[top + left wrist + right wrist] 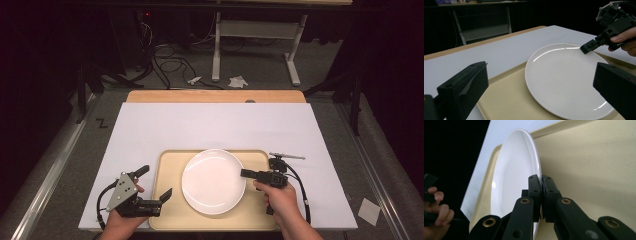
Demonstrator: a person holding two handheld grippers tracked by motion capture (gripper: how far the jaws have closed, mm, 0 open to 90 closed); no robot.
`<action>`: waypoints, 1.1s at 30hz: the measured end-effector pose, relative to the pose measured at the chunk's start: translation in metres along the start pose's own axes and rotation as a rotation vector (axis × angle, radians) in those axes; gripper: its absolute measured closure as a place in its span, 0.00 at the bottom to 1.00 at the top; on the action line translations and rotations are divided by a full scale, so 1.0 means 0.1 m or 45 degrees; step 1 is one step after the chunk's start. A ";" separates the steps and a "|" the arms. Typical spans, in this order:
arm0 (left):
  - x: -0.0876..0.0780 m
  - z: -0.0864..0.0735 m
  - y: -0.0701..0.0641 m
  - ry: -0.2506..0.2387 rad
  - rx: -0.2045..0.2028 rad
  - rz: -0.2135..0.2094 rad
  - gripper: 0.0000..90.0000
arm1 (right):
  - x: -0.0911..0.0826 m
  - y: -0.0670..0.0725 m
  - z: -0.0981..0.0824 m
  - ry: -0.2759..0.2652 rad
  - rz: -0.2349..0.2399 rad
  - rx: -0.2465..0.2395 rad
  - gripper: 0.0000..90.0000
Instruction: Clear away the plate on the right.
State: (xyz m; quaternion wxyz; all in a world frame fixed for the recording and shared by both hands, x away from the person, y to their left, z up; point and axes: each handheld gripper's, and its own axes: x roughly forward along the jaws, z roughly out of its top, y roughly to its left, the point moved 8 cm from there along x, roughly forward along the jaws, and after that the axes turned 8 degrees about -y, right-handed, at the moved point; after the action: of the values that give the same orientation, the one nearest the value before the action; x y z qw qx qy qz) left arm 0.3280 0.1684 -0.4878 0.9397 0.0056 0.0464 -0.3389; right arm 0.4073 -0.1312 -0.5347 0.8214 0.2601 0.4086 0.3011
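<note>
White and glossy, the plate [213, 181] lies in the beige tray [170, 212] on the paper-covered worktop [210, 125], and I have its rim pinched in my right gripper [244, 173]. In the right gripper view the two black fingers [534, 187] are closed almost together, one pad on the plate's upper face and the other under its edge, with the thin rim clamped between them. From the high view that grip sits on the plate's right edge, my right hand [280, 197] behind it on the tray's right side and the cable looping off over the white sheet.

My left gripper [155, 186] is near the tray's left edge, held in my left hand [120, 220]. Its fingers [464, 87] stand wide apart with nothing between the pads. In the left gripper view the plate lies ahead of them and a little to the right, apart from both; the tray's bare floor lies between the two fingers. The same view shows the right gripper [587, 47] farther off, its tip resting on the plate's far rim.

Just beyond the right gripper's fingers, on the white sheet beside the tray's far right corner, lies a thin grey rod-like thing [287, 156]; I cannot tell what it is.
</note>
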 end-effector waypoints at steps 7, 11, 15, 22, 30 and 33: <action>0.01 -0.01 0.00 0.008 0.000 -0.003 0.01 | -0.02 -0.03 -0.05 0.008 0.005 -0.012 0.98; 0.01 -0.01 -0.02 0.016 0.009 -0.010 0.01 | -0.02 -0.09 -0.10 0.009 0.000 -0.020 0.96; 0.02 -0.02 -0.03 0.019 0.011 -0.014 0.01 | -0.02 -0.13 -0.14 0.031 -0.022 -0.045 0.95; 0.01 -0.01 -0.03 0.017 0.011 -0.013 0.01 | -0.01 -0.15 -0.16 0.043 -0.035 -0.047 0.94; 0.01 -0.01 -0.03 0.019 0.012 -0.015 0.01 | 0.01 -0.18 -0.19 0.067 -0.065 -0.050 0.93; 0.01 -0.01 -0.03 0.018 0.012 -0.015 0.01 | 0.02 -0.18 -0.20 0.074 -0.078 -0.060 0.92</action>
State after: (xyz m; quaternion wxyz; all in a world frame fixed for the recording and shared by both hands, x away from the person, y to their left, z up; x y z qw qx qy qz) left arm 0.3270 0.1654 -0.4891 0.9372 0.0122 0.0515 -0.3446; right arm 0.3969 -0.1384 -0.5592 0.8239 0.2191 0.4330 0.2928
